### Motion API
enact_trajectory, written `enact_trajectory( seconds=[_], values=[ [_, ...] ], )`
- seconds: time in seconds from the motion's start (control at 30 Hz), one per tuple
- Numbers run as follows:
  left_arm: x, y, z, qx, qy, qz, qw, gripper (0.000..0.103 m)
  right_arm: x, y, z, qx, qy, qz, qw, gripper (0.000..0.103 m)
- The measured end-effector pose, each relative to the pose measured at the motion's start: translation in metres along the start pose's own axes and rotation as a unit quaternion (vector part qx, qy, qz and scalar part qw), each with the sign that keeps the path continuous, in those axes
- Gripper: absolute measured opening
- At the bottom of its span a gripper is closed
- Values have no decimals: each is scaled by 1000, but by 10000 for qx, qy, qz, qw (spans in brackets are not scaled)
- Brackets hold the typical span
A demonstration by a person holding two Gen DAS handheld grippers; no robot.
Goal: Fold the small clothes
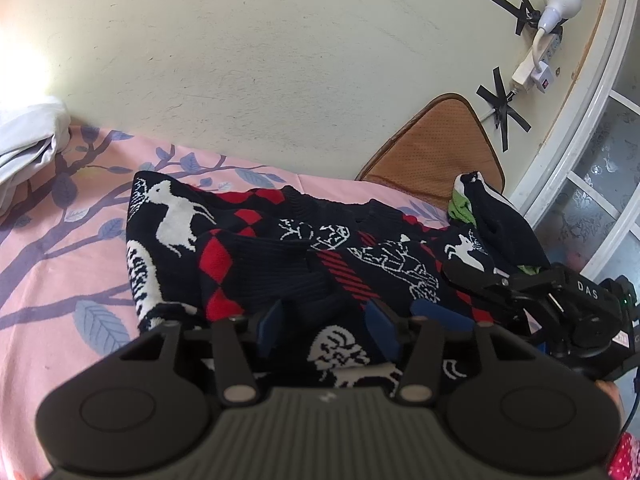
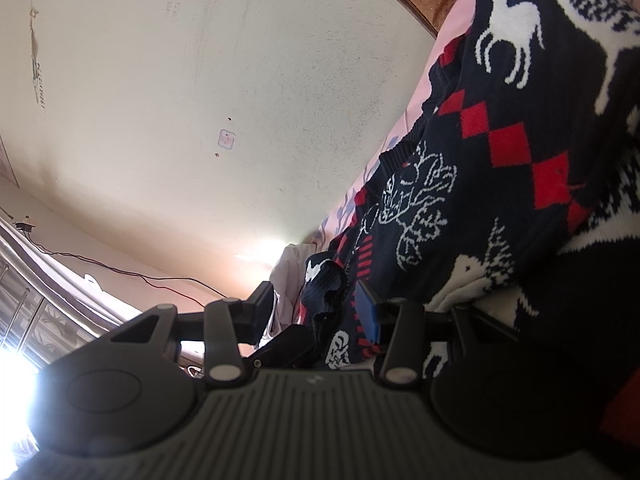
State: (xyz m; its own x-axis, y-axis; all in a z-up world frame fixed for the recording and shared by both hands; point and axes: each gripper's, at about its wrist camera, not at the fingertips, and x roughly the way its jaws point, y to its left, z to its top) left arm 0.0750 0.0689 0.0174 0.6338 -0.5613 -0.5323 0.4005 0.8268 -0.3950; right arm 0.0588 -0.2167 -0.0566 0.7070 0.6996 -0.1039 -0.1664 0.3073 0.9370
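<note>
Now, the left wrist view: the left gripper (image 1: 328, 330) stands with its blue pads part open, straddling the near hem of the sweater (image 1: 304, 248), knit between them; whether they pinch it I cannot tell. The sweater is dark, thick knit with white deer and red diamonds, lying rumpled on the pink sheet (image 1: 60, 280) just ahead. It looks soft, floppy and fairly light, grippy rather than slick; the ribbed hem or a shoulder seam seems the best hold. The right gripper (image 1: 440, 304) sits low to the right at the same edge.

Over to the right wrist view: the right gripper (image 2: 316, 312) has knit bunched between its parted fingers, and its hold is unclear. The sweater (image 2: 520, 160) fills the right side beside it.
</note>
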Motion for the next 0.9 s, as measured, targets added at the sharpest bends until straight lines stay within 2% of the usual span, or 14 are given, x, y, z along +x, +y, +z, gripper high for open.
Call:
enact_trajectory(
  seconds=[0.9],
  values=[
    [0,0,0,28,8,8,10000,49,1,2,-2,-22,10,-11,10000,48]
  ],
)
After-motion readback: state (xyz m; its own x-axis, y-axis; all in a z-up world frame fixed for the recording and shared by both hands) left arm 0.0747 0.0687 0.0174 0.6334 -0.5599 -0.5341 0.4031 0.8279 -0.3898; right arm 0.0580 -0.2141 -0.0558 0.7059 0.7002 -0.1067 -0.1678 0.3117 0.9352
